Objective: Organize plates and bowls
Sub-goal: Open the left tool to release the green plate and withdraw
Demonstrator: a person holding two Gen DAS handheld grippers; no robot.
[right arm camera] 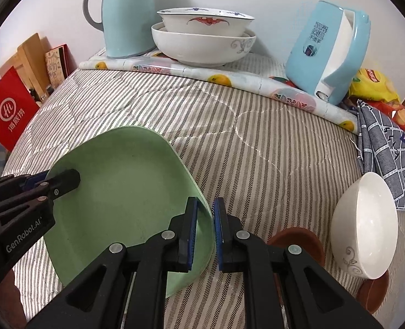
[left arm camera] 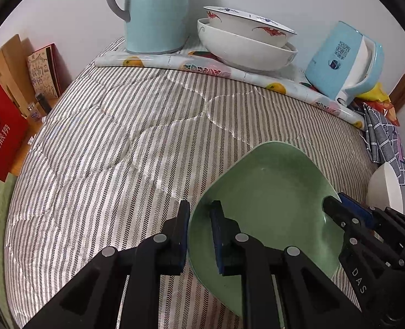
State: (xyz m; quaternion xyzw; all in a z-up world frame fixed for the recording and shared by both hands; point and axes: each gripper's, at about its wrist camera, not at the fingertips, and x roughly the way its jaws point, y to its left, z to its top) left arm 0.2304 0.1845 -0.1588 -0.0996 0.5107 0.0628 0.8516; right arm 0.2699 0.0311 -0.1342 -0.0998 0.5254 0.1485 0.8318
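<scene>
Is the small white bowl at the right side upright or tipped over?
Tipped. The small white bowl lies on its side beside the brown saucer, with its opening facing the camera and its inside visible.

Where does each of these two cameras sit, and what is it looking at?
Left wrist view: rides the left tongs, looking down along them at the green plate whose rim they clamp; right tongs show opposite.
Right wrist view: rides the right tongs, clamping the plate's other rim; left tongs show.
Both share plate, stacked bowls, striped cloth.
</scene>
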